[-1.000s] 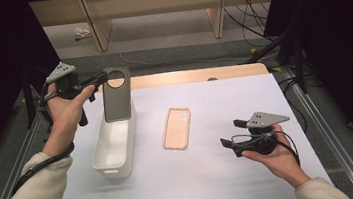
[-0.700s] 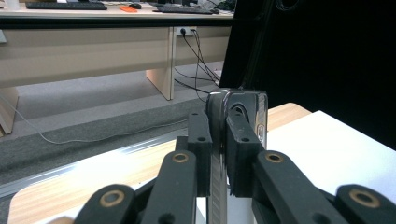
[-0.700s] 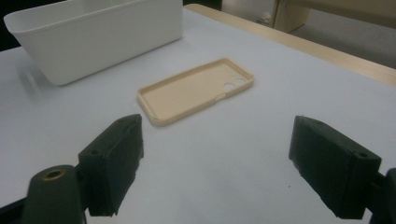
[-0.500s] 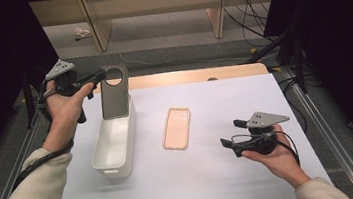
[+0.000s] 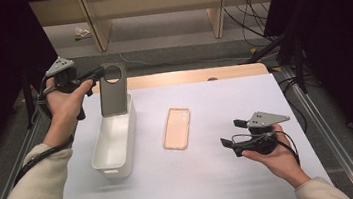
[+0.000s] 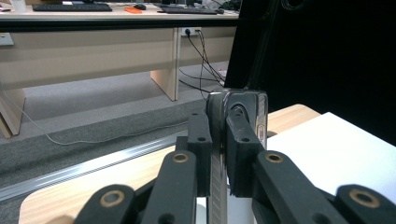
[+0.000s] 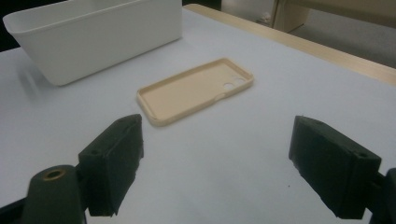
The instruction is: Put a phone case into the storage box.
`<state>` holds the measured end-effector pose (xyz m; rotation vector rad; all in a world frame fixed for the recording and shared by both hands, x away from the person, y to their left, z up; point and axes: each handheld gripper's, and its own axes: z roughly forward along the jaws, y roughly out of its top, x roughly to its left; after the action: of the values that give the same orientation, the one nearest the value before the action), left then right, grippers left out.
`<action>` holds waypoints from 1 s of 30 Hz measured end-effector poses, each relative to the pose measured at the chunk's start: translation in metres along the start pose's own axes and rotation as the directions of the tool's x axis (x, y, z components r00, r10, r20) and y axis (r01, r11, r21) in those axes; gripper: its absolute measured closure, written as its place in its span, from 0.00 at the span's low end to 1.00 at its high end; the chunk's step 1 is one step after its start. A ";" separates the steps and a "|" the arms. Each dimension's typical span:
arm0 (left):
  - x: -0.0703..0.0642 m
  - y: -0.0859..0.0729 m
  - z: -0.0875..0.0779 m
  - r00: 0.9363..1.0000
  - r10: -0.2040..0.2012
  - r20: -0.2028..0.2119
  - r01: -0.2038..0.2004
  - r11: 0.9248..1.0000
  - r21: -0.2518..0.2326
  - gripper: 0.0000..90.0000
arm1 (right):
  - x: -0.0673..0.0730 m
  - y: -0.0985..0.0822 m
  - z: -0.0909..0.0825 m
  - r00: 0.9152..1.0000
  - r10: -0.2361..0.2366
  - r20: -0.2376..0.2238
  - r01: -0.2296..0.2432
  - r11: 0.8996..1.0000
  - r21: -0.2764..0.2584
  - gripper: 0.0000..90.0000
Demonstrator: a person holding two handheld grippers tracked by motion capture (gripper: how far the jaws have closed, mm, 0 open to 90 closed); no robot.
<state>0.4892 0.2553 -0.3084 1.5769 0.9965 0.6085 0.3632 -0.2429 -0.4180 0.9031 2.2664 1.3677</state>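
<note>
The left gripper (image 5: 95,76) pinches a grey phone case (image 5: 113,89) upright over the white bin's (image 5: 114,142) far end, where a thin grip could let it slip, while the right gripper (image 5: 233,133) waits wide open near the beige case (image 5: 177,128).

Both arms reach in, one raised, one low.
Left gripper (image 5: 92,79) fingers are clamped; right gripper (image 5: 232,133) fingers are spread wide.
</note>
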 end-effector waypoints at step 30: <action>0.015 -0.009 0.019 1.000 -0.003 -0.015 0.004 0.999 0.037 0.91 | 0.000 0.000 0.000 1.000 0.005 0.000 -0.005 1.000 -0.002 0.21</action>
<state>0.5093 0.2585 -0.3239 1.6053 1.0264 0.6030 0.3634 -0.2432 -0.4180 0.9082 2.2633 1.3718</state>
